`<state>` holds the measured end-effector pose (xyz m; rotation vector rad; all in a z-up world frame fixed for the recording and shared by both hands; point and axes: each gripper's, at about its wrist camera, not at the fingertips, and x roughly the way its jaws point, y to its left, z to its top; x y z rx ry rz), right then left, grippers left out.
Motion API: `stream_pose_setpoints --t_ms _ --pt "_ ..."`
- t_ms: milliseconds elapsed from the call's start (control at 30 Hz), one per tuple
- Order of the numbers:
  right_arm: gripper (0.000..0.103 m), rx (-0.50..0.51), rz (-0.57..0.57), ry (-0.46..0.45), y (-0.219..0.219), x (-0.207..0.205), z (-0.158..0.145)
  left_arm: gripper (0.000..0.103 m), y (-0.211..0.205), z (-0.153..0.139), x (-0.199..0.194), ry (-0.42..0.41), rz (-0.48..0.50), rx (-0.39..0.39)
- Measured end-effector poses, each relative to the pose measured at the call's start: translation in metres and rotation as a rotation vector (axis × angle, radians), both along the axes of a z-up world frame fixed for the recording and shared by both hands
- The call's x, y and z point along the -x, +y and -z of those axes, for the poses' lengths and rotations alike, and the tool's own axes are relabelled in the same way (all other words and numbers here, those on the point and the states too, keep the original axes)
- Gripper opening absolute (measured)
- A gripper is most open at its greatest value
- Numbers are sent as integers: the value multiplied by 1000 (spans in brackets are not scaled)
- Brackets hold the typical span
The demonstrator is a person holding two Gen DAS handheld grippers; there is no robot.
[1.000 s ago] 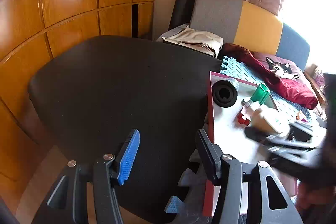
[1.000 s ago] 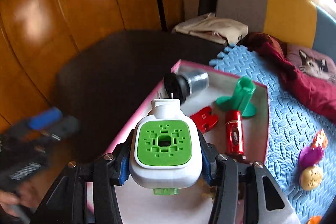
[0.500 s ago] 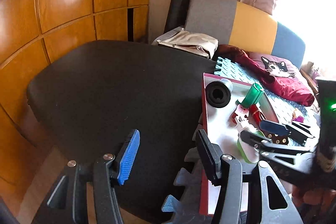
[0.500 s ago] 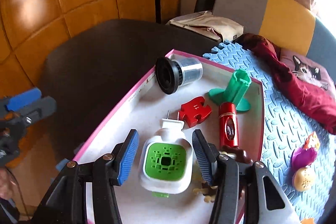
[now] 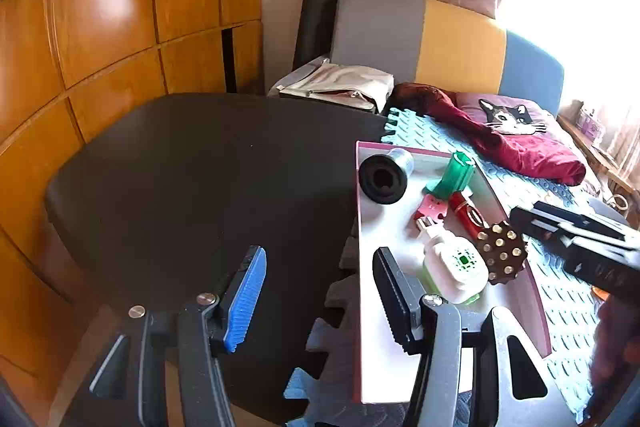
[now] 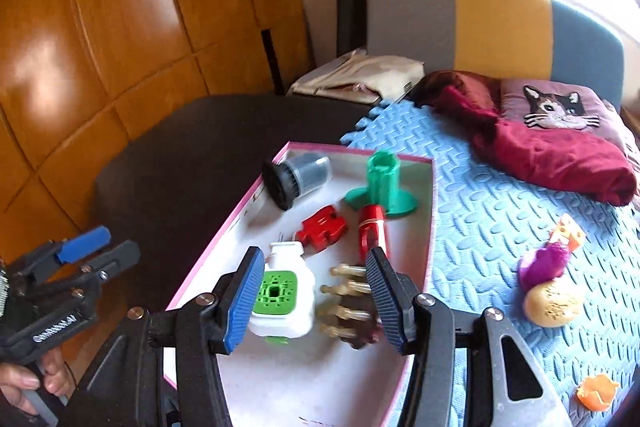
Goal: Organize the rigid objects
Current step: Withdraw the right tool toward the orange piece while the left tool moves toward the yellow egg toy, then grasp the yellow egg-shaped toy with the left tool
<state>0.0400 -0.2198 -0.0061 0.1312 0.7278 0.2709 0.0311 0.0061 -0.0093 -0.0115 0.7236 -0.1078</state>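
Observation:
A pink-rimmed white tray (image 6: 224, 231) lies on the blue foam mat. In it are a white plug-in device with a green face (image 6: 280, 295), a brown studded piece (image 6: 352, 311), a red block (image 6: 322, 229), a red tube (image 6: 374, 231), a green stand (image 6: 380, 187) and a black-and-grey cylinder (image 6: 296, 179). My right gripper (image 6: 314, 301) hovers open above the device and the studded piece, touching neither. My left gripper (image 5: 320, 291) is open and empty over the tray's left edge (image 5: 358, 227) and the dark surface. The device (image 5: 456, 267) also shows in the left wrist view.
On the blue mat (image 6: 480, 211) right of the tray lie a purple toy (image 6: 544, 259), a tan ball (image 6: 554, 303) and an orange piece (image 6: 596, 391). A dark rounded surface (image 5: 200, 179) is to the left, with wooden panels behind. A red cloth (image 6: 552, 151) and a cat cushion lie at the back.
The right gripper opened, left the white-and-green device lying in the tray, and drew back and up from it. The left gripper shifted slightly.

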Motion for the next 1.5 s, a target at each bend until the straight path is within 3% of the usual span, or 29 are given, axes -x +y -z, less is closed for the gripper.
stream_pose_setpoints --t_ms 433,667,800,900,1067,1500 --pt "54 54 263 8 -127 25 -5 59 -35 -10 6 -12 91 -26" --pt "54 111 549 59 -229 39 22 59 -60 -17 8 -13 162 -32" --pt "54 -40 788 157 -293 57 46 59 -81 -22 8 -5 212 -28" --pt "54 -161 875 130 -317 72 47 59 -102 -25 7 3 263 -22" --pt "54 -282 882 160 -327 80 52 59 -139 -25 7 14 362 -35" --pt "54 -303 804 200 -315 67 57 62 -252 -2 -16 153 573 -62"
